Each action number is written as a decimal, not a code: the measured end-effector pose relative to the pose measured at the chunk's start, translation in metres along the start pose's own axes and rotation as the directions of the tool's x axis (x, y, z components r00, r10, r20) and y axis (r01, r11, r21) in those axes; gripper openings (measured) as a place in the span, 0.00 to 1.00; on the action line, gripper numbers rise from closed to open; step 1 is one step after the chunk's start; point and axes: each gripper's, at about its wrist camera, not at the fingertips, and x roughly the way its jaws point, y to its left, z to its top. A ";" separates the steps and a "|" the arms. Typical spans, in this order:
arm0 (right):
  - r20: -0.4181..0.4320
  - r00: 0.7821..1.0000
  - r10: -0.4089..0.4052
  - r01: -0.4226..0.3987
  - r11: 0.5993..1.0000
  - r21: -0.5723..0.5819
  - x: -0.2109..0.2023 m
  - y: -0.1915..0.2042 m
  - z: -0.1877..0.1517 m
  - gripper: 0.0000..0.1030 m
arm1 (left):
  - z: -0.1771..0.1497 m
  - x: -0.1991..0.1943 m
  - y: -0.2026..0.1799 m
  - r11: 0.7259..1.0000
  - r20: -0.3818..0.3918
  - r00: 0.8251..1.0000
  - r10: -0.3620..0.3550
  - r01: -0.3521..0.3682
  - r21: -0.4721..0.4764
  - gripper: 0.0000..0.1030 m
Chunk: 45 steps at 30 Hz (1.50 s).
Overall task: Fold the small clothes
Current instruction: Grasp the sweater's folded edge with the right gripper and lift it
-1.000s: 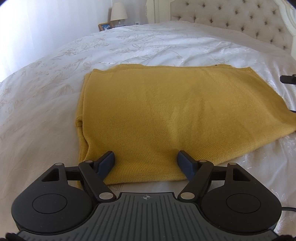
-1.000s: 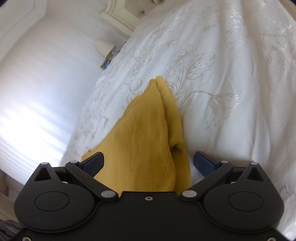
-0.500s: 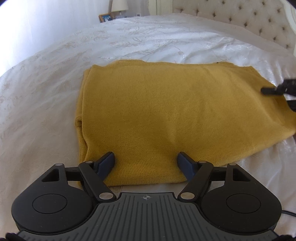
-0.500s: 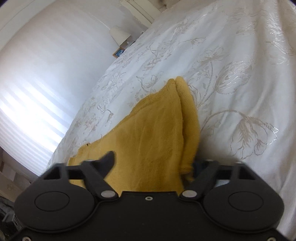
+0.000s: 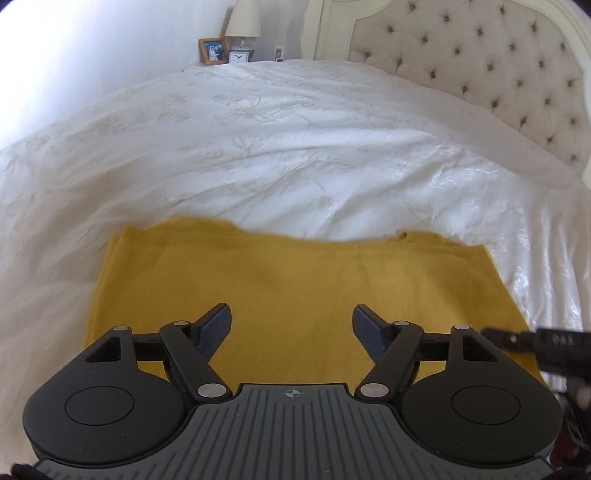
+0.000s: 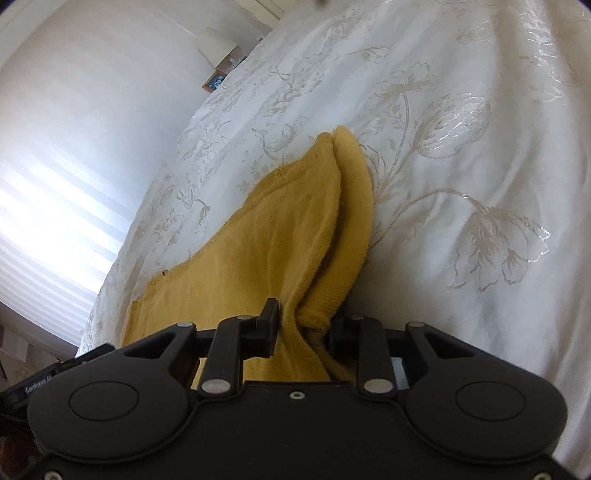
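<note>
While the folded mustard-yellow knit garment (image 5: 295, 291) lies flat on the white floral-embroidered bedspread (image 5: 295, 147), the left gripper (image 5: 291, 325) hangs over its near part, jaws spread wide, nothing between them. Right gripper (image 6: 301, 326): jaws closing, a bunched layered edge of the garment between its fingers (image 6: 267, 325), pads against the knit. Cream tufted headboard (image 5: 480, 62) at far end; table lamp (image 5: 243, 26) and framed photo (image 5: 213, 51) beyond the bed.
</note>
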 end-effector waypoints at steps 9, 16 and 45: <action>-0.002 1.000 0.025 -0.025 0.998 0.054 -0.002 -0.006 0.000 0.37 | 0.017 0.069 -0.022 0.987 -0.083 0.984 0.156 -0.151 0.056 0.70; -0.008 0.999 0.052 -0.051 0.995 0.086 -0.002 -0.012 0.001 0.39 | 0.010 0.085 -0.030 0.973 -0.099 0.975 0.201 -0.186 0.137 0.72; 0.075 0.983 0.165 -0.171 0.983 0.074 0.001 0.000 -0.009 0.89 | -0.078 0.015 -0.041 0.985 -0.112 0.992 0.052 -0.033 0.167 0.94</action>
